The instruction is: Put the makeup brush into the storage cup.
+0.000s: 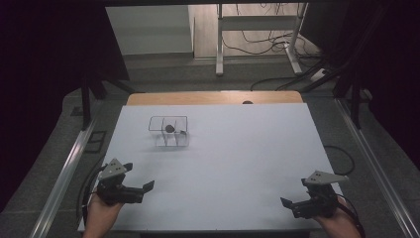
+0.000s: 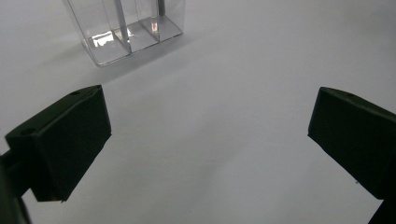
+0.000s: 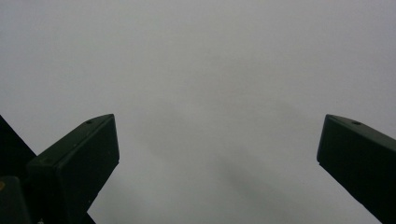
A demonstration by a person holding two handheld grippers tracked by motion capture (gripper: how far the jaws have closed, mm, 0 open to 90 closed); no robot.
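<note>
Looking down from the high view, I see my left gripper (image 1: 130, 184) near the front left corner of the white table (image 1: 237, 163) and my right gripper (image 1: 297, 201) near the front right corner, well apart from each other. Each sits in a hand, the left hand (image 1: 101, 214) and the right hand (image 1: 341, 225) coming in from the bottom edge. Both claws are released, jaws spread with nothing between them. Ahead of the left gripper and a little toward the middle stands a clear plastic box (image 1: 169, 132) with inner dividers; a small dark round thing (image 1: 169, 128) sits inside it, too small for me to identify. The box is well away from the right gripper, off on its far left. Beyond the white table a strip of wooden tabletop (image 1: 213, 97) shows, then a metal stand (image 1: 257, 34) and loose cables (image 1: 257, 42) on the floor.

In the left gripper view, the two black jaws stand wide apart over bare white table (image 2: 210, 116), gripping nothing. The clear plastic box (image 2: 128, 32) lies ahead of the claw and toward its left jaw, apart from both jaws; I can see its base, two upright partitions and bright reflections on the floor of the compartments.

In the right gripper view, the jaws are likewise spread and hold nothing, with plain white table (image 3: 210, 84) ahead of them.

I can read no brand, label or writing on the box, the grippers or the table.
</note>
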